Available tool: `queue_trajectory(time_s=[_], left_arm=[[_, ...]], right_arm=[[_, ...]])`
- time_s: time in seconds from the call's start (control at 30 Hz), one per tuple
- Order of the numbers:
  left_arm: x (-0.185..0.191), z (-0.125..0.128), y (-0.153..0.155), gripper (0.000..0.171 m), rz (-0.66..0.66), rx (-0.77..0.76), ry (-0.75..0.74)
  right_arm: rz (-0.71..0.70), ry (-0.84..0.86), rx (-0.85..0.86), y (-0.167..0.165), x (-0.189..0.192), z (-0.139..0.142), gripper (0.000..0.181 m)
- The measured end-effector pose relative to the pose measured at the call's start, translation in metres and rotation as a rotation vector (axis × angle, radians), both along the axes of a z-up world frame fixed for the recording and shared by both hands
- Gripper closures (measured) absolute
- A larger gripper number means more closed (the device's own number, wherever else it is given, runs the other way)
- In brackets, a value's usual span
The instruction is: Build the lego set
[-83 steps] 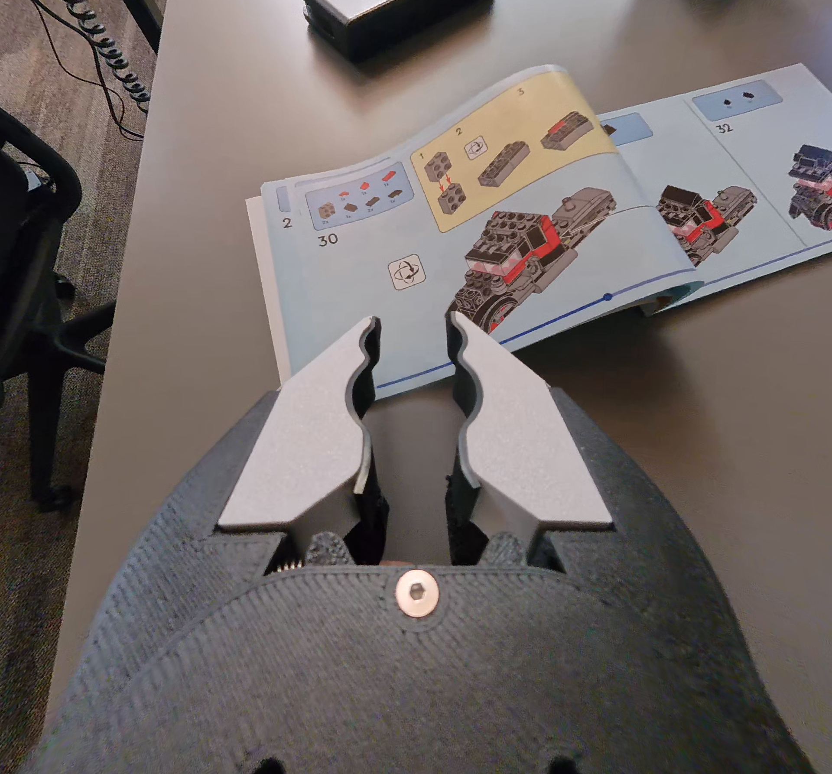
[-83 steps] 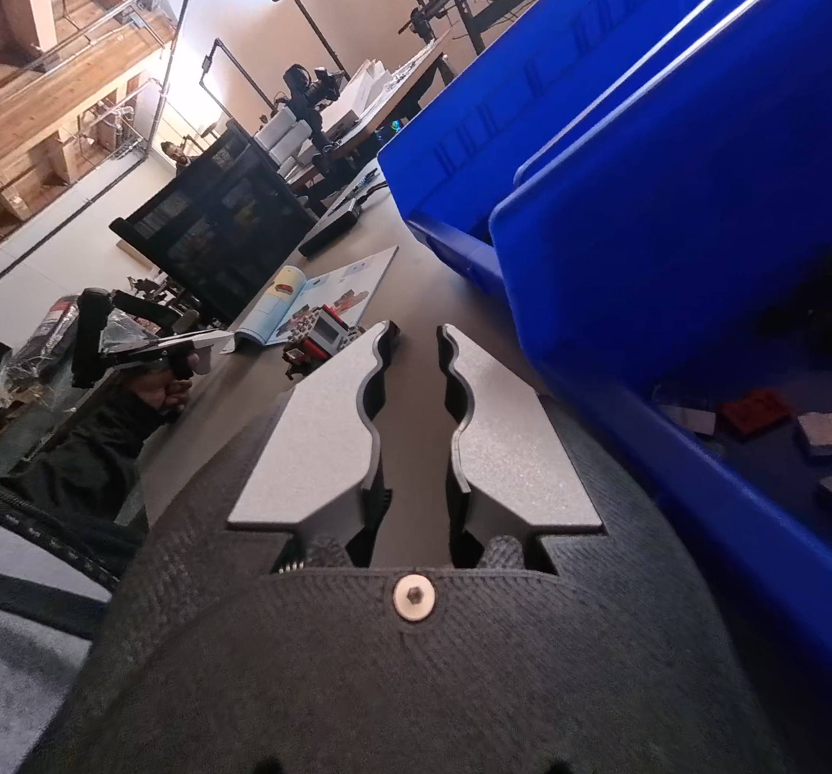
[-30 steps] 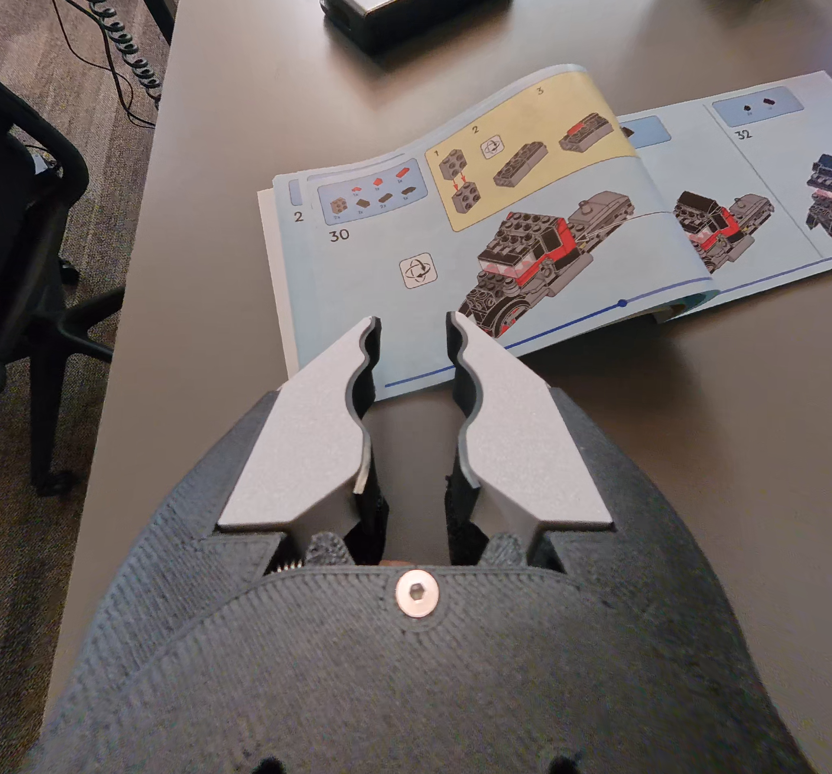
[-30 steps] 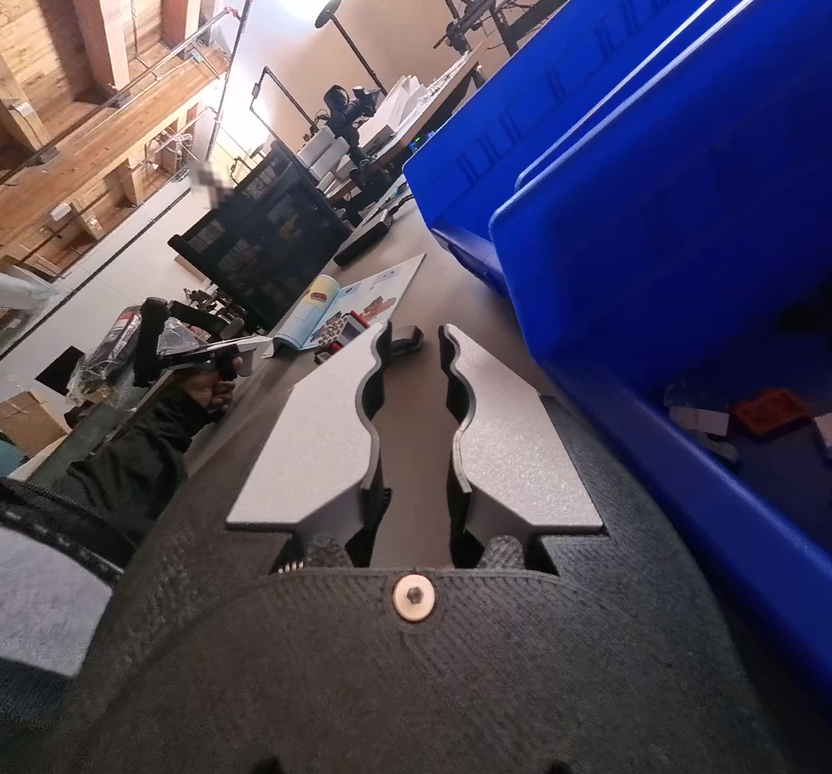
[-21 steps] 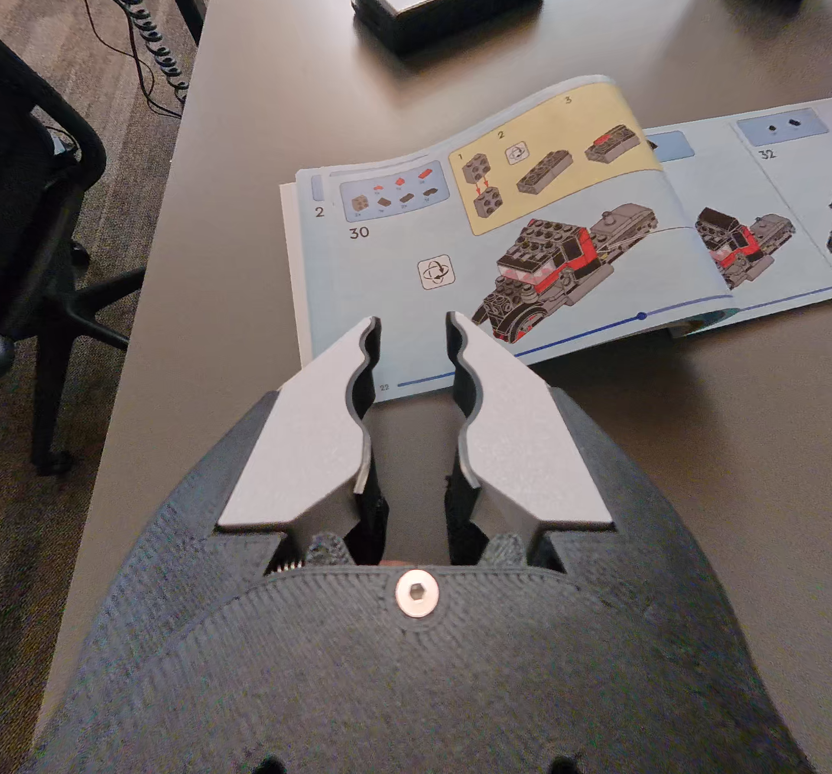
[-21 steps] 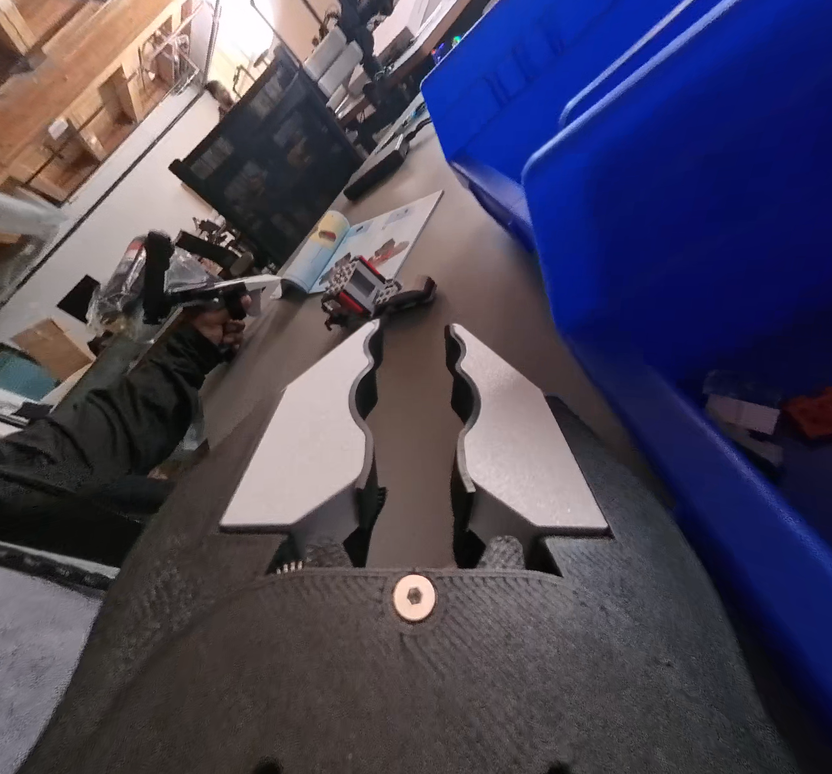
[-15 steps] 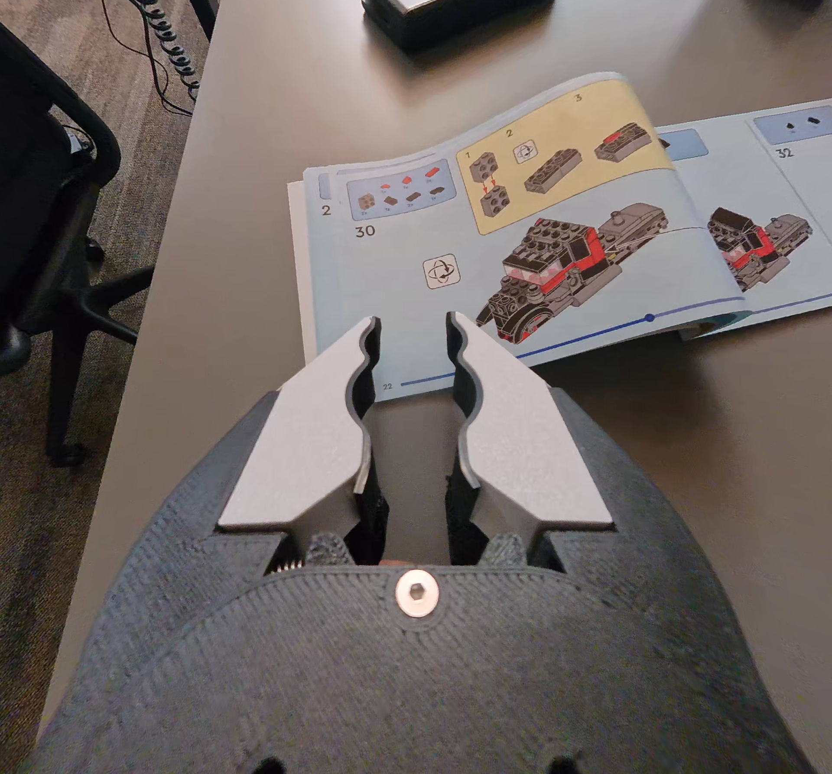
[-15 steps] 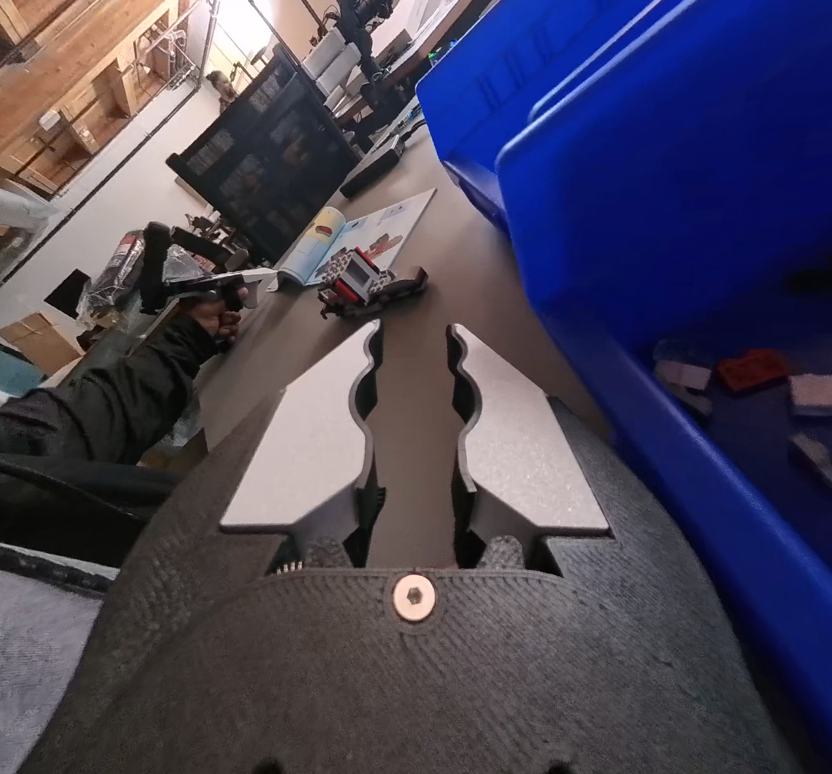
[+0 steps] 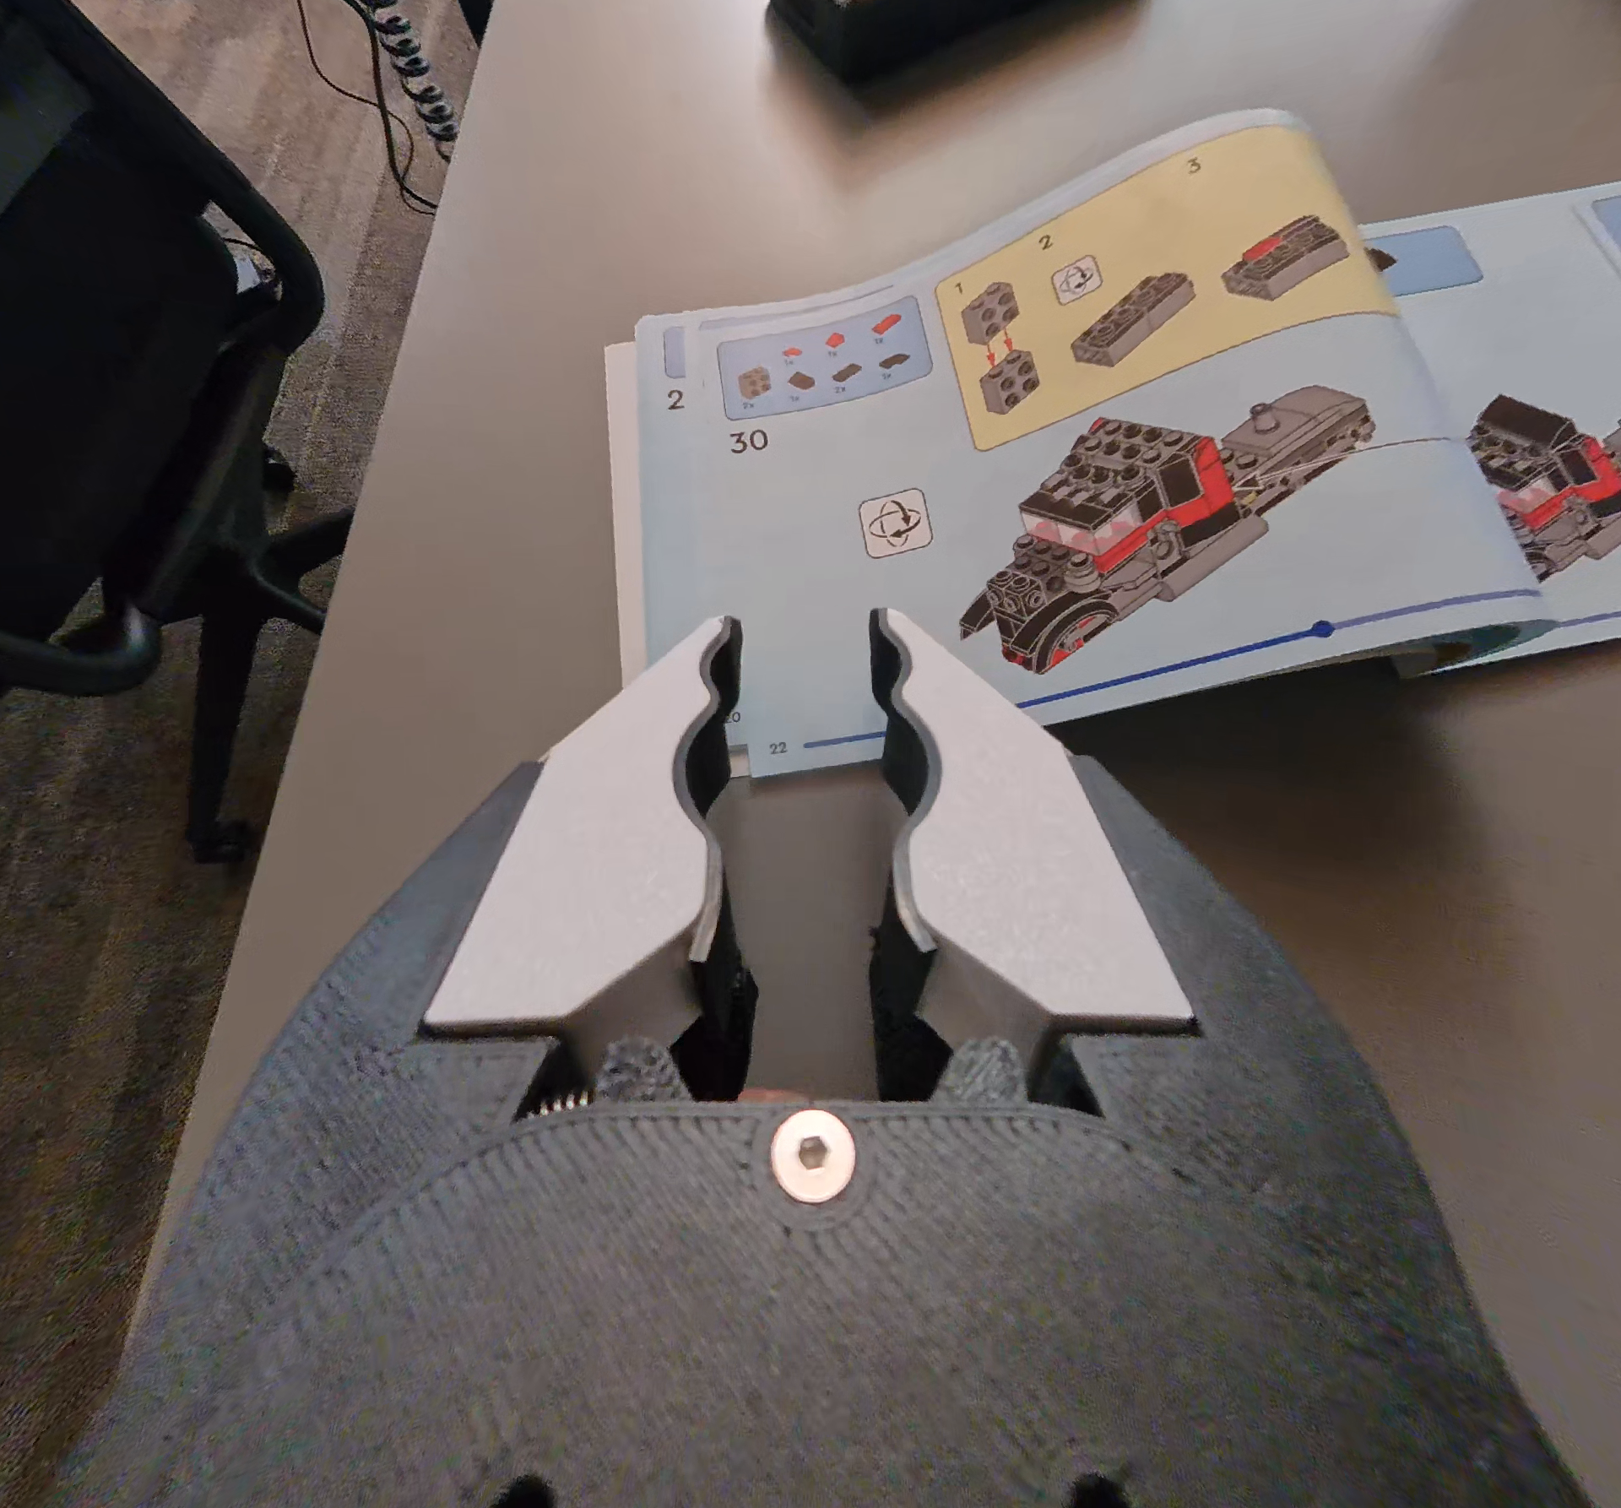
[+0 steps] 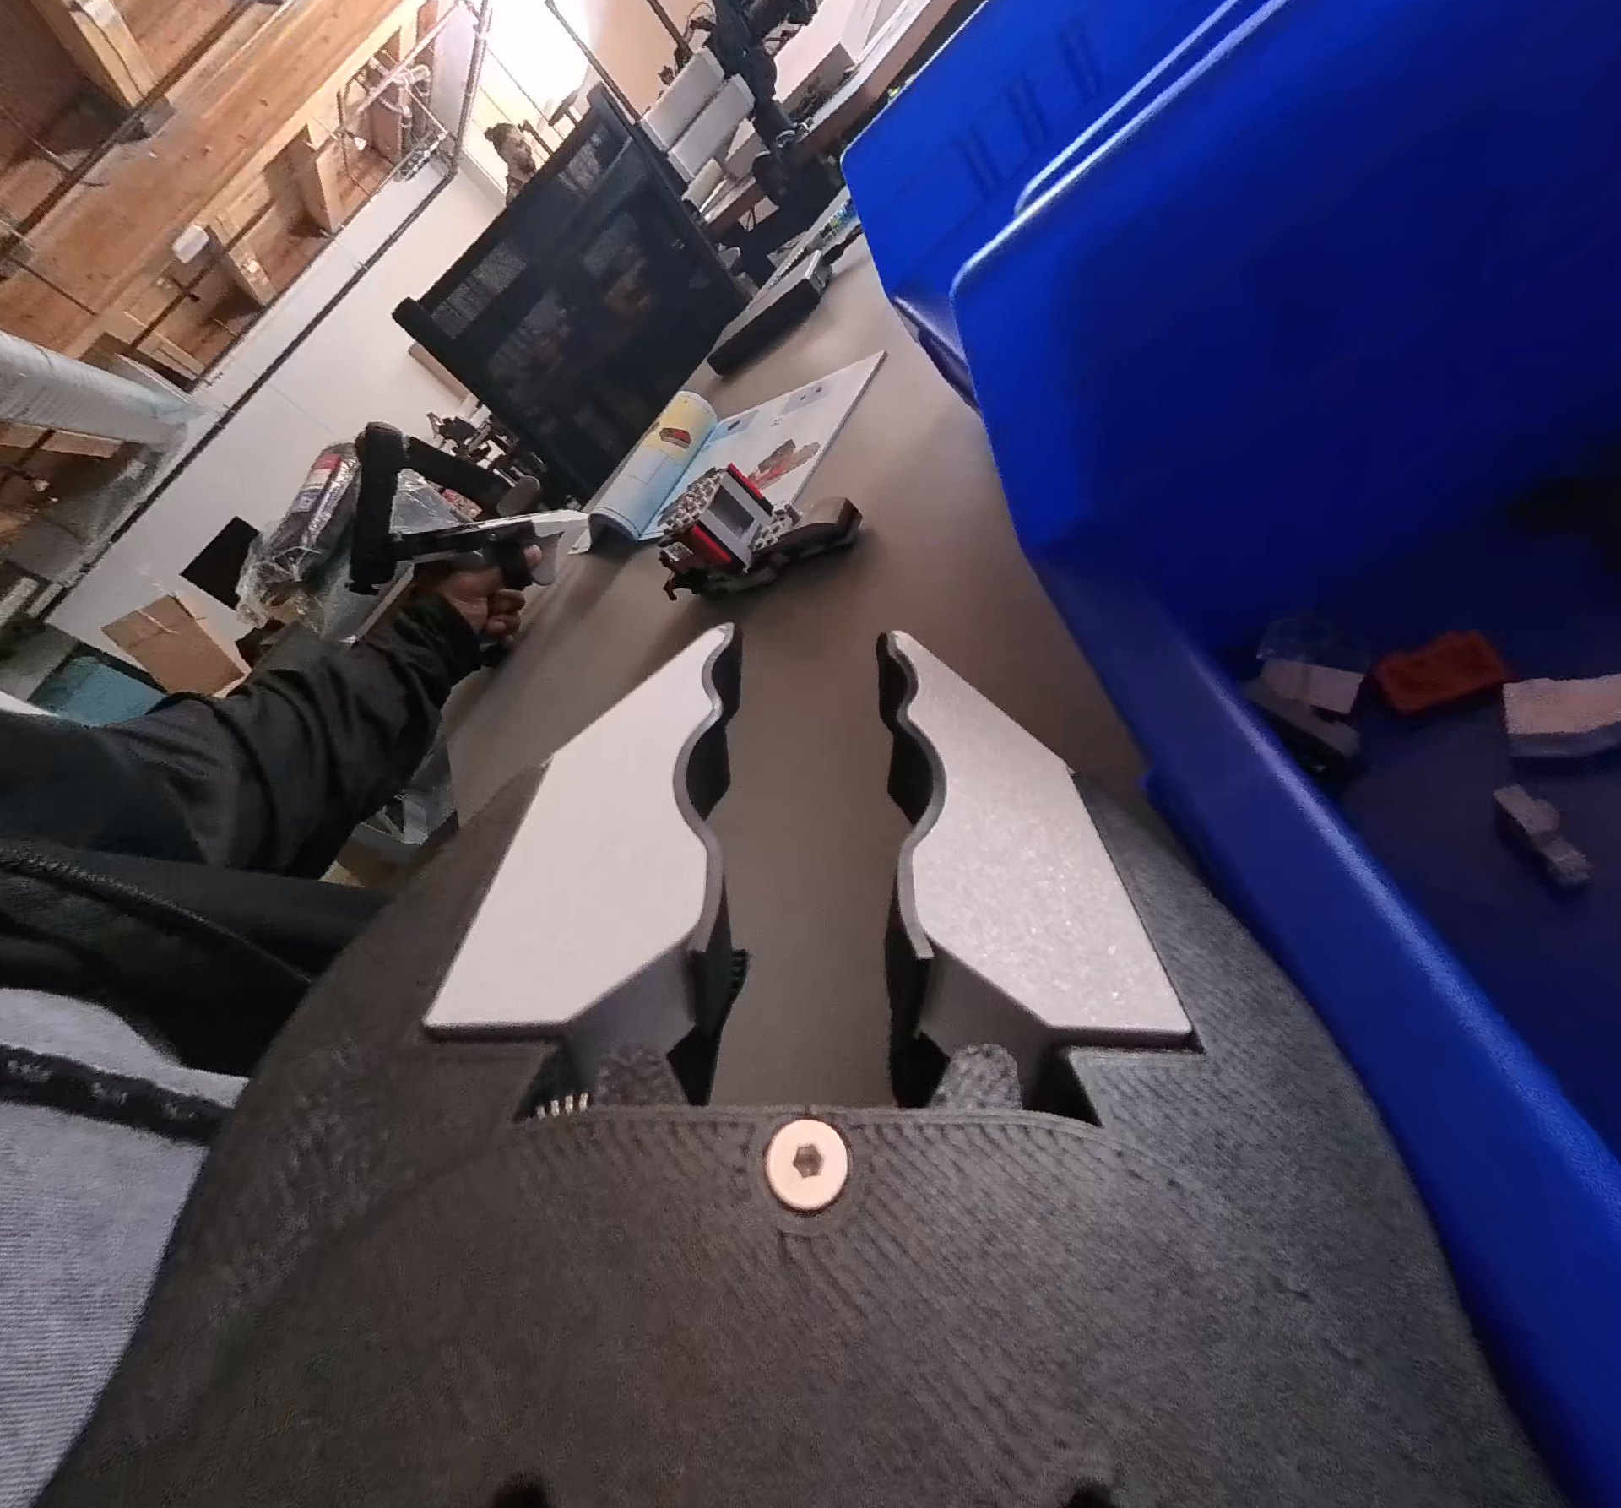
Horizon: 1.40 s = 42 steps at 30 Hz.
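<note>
Both grippers gape empty: left (image 9: 805, 632) over the booklet (image 9: 1053, 457), right (image 10: 807, 646) beside a bin (image 10: 1316, 413), apparently holding loose bricks (image 10: 1438, 670).

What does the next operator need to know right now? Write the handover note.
Left gripper: open, empty, hovering over the near edge of the open instruction booklet.
Right gripper: open, empty, over the table beside the blue bin.
Partly built lego vehicle stands on the table by the booklet, untouched.
Loose bricks, one of them a red brick, lie in the bin.
Done: vehicle partly assembled.
Left: pick the next pieces from the bin and attach them, following the booklet.
</note>
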<state>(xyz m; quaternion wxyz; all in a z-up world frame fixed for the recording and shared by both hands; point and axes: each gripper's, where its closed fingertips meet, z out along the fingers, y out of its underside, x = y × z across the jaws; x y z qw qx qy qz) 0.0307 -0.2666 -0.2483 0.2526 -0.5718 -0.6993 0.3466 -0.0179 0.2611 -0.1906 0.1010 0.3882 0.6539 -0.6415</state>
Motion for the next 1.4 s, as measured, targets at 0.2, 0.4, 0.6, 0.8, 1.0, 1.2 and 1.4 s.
queue_trajectory(time_s=[0.2, 0.4, 0.6, 0.8, 1.0, 1.2, 1.4], left_arm=[[0.0004, 0.0008, -0.0022, 0.141, 0.012, 0.029, 0.013], [0.0002, 0.0016, -0.0012, 0.141, 0.006, 0.033, 0.02], [0.0, 0.0015, -0.0004, 0.141, 0.001, 0.027, 0.017], [-0.0001, 0.0016, -0.0006, 0.141, 0.001, 0.033, 0.02], [-0.0002, 0.0013, -0.0004, 0.141, 0.0, 0.026, 0.016], [-0.0005, 0.0014, 0.0003, 0.141, -0.005, 0.024, 0.017], [-0.001, 0.0032, 0.0022, 0.141, -0.019, 0.046, 0.033]], right_arm=[[-0.003, -0.006, -0.003, 0.001, -0.0009, -0.0001, 0.15], [-0.008, -0.002, 0.008, 0.0006, -0.0011, -0.001, 0.15], [-0.01, -0.002, 0.016, 0.0003, -0.0013, -0.0019, 0.15], [-0.012, -0.003, 0.02, 0.0004, -0.0016, -0.0024, 0.15], [-0.015, -0.005, 0.016, 0.0011, -0.0021, -0.0021, 0.151], [-0.025, -0.008, 0.004, 0.0029, -0.0035, -0.001, 0.151], [-0.044, -0.008, 0.005, 0.0045, -0.0058, -0.001, 0.151]])
